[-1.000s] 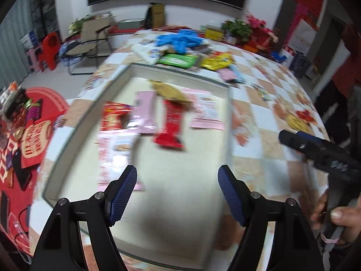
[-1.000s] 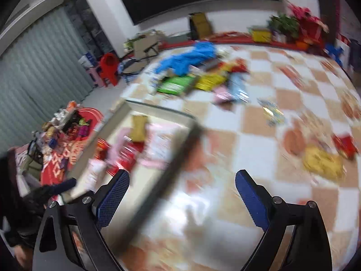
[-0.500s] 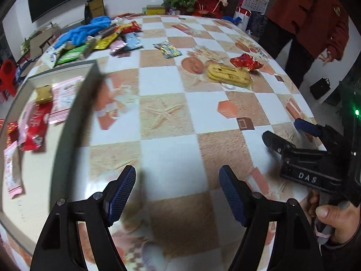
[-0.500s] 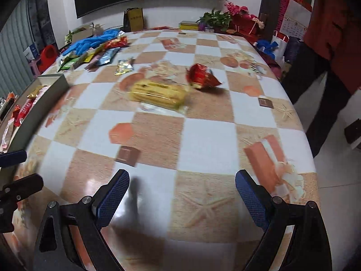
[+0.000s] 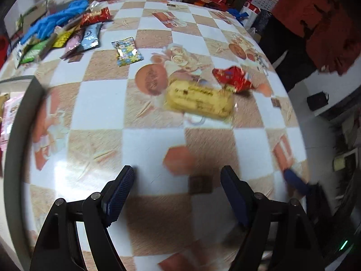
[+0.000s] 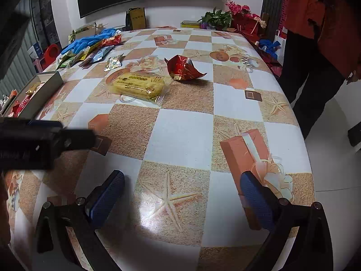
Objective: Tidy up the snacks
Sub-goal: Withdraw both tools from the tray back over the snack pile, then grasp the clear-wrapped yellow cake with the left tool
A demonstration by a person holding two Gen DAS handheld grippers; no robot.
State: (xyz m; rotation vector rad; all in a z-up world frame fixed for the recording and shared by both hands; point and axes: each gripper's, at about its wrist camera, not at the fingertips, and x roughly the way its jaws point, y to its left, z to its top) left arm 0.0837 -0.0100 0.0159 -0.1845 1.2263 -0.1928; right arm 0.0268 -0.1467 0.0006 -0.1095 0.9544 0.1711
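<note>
A yellow biscuit pack [image 5: 199, 100] [image 6: 140, 84] lies mid-table on the checked cloth. A crumpled red wrapper [image 5: 233, 78] [image 6: 183, 68] sits just beyond it. My left gripper [image 5: 177, 172] hovers open over bare cloth short of the pack, with nothing between its fingers. My right gripper [image 6: 182, 176] is nearer the table's front right; its jaws are opening and nothing is between them. A grey tray [image 6: 48, 83] [image 5: 20, 122] holding several snacks stands at the left. A small shiny packet [image 5: 127, 52] [image 6: 114, 62] lies alone further back.
A heap of snack bags [image 5: 67, 36] [image 6: 92, 49] and blue gloves [image 5: 58, 20] sit at the far left. A person in a red jacket [image 6: 327, 22] stands by the table's right edge. Plants and boxes [image 6: 216, 18] line the far end.
Both views have swung from the tray to the right, onto the checked cloth. The yellow pack and red wrapper are now closer. The right jaws stand wider.
</note>
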